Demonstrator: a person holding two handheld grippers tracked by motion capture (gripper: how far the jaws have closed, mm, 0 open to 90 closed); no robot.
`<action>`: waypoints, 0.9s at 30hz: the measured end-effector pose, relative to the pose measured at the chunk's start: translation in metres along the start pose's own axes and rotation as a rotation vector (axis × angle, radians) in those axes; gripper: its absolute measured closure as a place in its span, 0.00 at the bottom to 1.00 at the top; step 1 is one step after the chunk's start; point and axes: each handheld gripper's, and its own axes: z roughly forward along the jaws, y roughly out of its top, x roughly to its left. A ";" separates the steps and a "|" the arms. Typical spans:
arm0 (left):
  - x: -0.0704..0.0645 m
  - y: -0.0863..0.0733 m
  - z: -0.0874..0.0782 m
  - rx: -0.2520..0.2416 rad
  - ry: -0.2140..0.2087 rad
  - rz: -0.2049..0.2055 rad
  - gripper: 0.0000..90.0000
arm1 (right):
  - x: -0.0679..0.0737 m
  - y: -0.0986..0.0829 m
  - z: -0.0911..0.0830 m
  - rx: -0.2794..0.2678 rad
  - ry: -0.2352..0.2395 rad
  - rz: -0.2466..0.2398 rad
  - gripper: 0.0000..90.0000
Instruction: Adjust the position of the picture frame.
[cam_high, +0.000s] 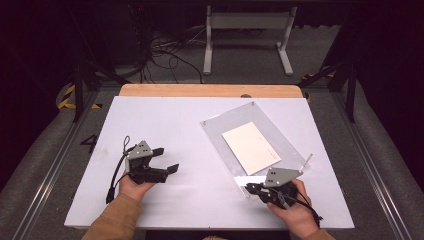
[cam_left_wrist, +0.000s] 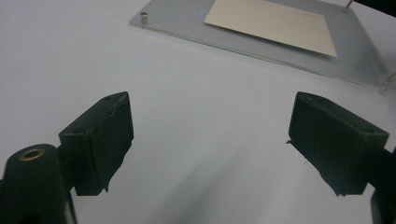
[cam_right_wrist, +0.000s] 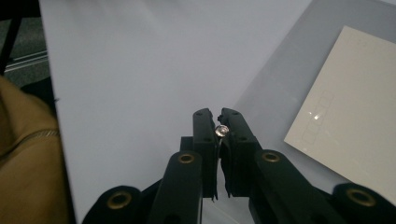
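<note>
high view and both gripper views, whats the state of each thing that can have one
left gripper: open, jaws wide apart, holding nothing, above the white table
right gripper: shut on small silver metal post at the near corner of the clear acrylic frame
clear acrylic frame: flat on the table, angled
cream paper card: flat, within the frame

Left gripper (cam_left_wrist: 210, 140) jaws spread above white table (cam_left_wrist: 196, 102).

One acrylic plate (cam_high: 235, 125), one cream card (cam_high: 250, 147), three visible studs (cam_left_wrist: 144, 17), two grippers.
</note>
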 end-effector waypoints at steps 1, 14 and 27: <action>0.000 0.000 0.001 0.000 -0.001 0.000 0.16 | 0.002 -0.004 -0.006 0.005 0.006 -0.003 0.94; -0.013 0.033 0.034 0.092 0.018 0.017 0.22 | 0.007 -0.042 -0.042 0.021 -0.052 0.059 0.94; 0.000 0.070 0.087 0.071 -0.007 0.017 0.43 | 0.005 -0.046 -0.042 -0.011 -0.036 0.072 0.93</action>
